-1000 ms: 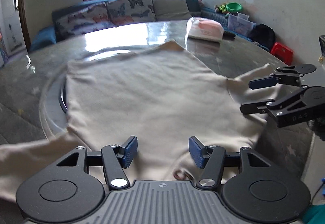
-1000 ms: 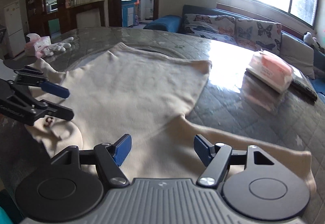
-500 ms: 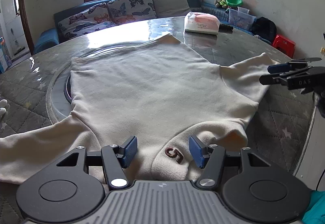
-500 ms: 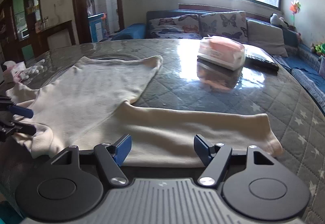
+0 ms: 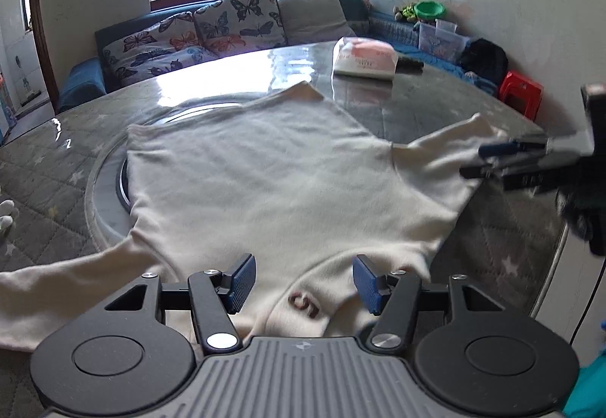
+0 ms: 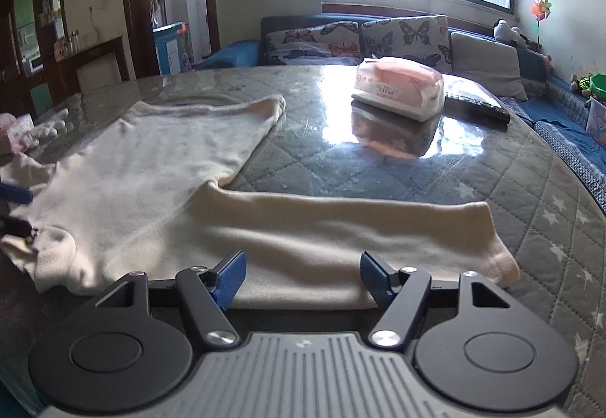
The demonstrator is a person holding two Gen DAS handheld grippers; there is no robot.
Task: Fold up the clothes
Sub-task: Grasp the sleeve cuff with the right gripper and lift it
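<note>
Left sleeve (image 5: 57, 289): stretched out flat toward the left edge of the left wrist view, lying on the quilted table (image 5: 49, 168).
Left gripper (image 5: 303, 279): jaws apart with nothing clamped, hanging just over the neck end of the garment, where a dark red "5" mark (image 5: 303, 304) sits between the blue pads.
Sweater (image 5: 272, 183): cream, long-sleeved, spread flat on the table with its body running away toward the far hem; part of it lies over a round inset in the tabletop.
Right sleeve (image 6: 341, 224): laid straight out sideways from the body, its cuff toward the right of the right wrist view.
Right gripper (image 6: 303, 274): jaws apart and just easing inward, no cloth between the pads; it hovers at the near edge of this sleeve.
Tissue pack (image 6: 397, 88): well apart from the garment, on the far side of the table (not in the way).
Step in hand: I judge the spreading is done and the first fold is about to start.
Next move: likely lower the right pads onto the sleeve, pinch one layer, and carry it across the body.
</note>
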